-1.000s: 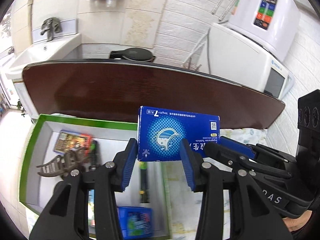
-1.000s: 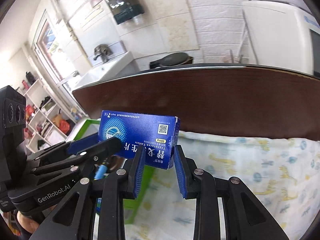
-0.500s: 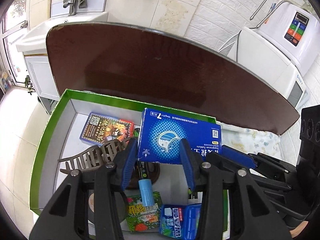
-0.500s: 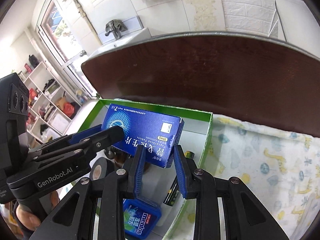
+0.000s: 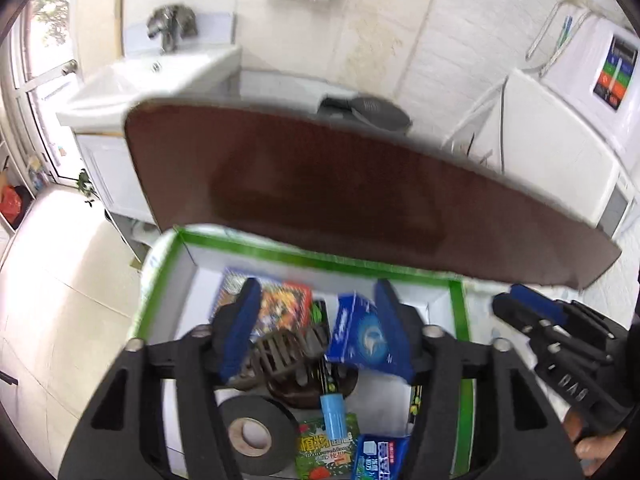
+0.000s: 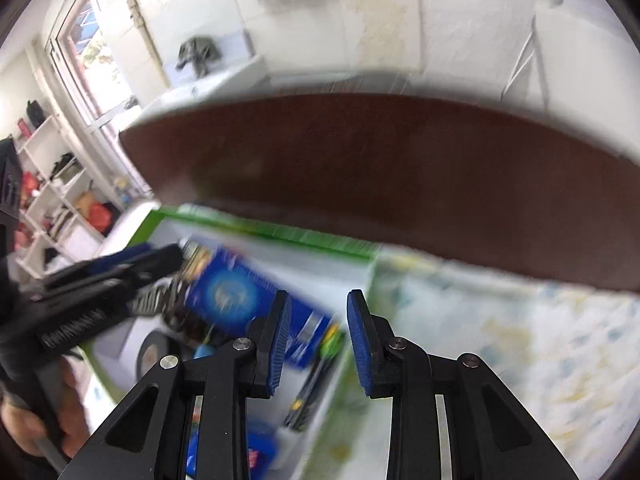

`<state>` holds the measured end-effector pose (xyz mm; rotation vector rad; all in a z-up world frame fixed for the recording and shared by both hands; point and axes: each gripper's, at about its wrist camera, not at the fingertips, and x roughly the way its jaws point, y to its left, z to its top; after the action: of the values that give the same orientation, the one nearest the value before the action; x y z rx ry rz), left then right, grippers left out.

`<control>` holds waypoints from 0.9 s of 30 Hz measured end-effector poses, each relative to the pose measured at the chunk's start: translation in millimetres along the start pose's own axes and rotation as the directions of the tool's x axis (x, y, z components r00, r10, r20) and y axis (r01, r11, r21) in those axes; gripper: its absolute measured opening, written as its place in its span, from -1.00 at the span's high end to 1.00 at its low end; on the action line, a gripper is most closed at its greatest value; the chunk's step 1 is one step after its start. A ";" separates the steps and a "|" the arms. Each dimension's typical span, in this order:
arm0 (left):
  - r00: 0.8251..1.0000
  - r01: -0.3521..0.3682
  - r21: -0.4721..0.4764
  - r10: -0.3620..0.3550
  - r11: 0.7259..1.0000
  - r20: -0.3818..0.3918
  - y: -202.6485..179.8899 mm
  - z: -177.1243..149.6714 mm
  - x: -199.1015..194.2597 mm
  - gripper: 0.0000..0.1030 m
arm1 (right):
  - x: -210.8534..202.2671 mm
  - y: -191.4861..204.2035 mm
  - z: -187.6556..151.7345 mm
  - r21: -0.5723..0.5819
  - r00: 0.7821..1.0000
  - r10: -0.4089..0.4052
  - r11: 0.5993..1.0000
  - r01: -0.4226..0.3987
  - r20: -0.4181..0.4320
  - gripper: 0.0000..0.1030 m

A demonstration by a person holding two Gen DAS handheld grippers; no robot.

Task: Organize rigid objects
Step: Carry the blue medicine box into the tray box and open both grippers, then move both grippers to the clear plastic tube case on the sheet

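we see a dark brown table [image 5: 360, 192] across the back, and below it a green-rimmed white box [image 5: 458, 320] sitting on a pale patterned cloth [image 6: 500, 344]. inside the box lies the blue medicine carton [image 5: 366, 338], tilted, resting on the dark hair clip [image 5: 280, 350] and other clutter, near the box's right wall. around it we find a roll of black tape [image 5: 256, 434], a colourful card pack [image 5: 282, 308], a green sweets pack [image 5: 326, 448] and a small blue tube [image 5: 333, 416].

our left gripper [image 5: 316, 332] hangs above the box, its jaws opening; the carton sits between them, beside the right pad, no longer pressed. our right gripper [image 6: 316, 336] has its fingers apart with nothing between them, over the box's right edge.
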<state>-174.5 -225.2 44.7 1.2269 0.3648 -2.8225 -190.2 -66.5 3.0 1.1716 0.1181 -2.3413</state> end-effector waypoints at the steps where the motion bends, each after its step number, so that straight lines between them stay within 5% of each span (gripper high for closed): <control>1: 0.999 0.011 0.001 -0.011 1.000 0.032 -2.0 3.6 -12.1 -0.26 | -12.7 -5.2 6.5 -0.007 1.000 -0.010 1.000 0.010 0.027 0.39; 6: 0.994 0.098 0.057 -0.100 0.994 0.033 -42.1 -7.0 -30.7 -0.26 | -55.7 -39.1 0.2 -0.030 0.996 -0.057 0.998 0.059 0.071 0.39; 13: 0.972 0.229 0.214 -0.211 0.950 -0.106 -156.8 -60.1 -10.9 -0.26 | -69.5 -126.3 -40.6 0.084 0.991 -0.127 0.988 0.130 -0.039 0.39; 18: 0.933 0.320 0.245 -0.259 0.915 -0.250 -224.9 -103.4 19.6 -0.26 | -89.0 -211.4 -83.9 0.169 0.966 -0.230 0.954 0.248 -0.121 0.39; 23: 0.898 0.371 0.253 -0.276 0.894 -0.341 -280.0 -150.5 34.8 -0.25 | -90.0 -264.5 -117.5 0.257 0.960 -0.217 0.931 0.258 -0.180 0.39; 27: 0.904 0.359 0.307 -0.246 0.881 -0.351 -308.4 -183.0 31.4 -0.25 | -81.5 -279.8 -122.2 0.287 0.969 -0.163 0.935 0.211 -0.183 0.39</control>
<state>-105.7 118.4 -37.8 1.8423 0.0344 -3.0630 -196.4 244.6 -51.7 1.5570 -0.0848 -2.4932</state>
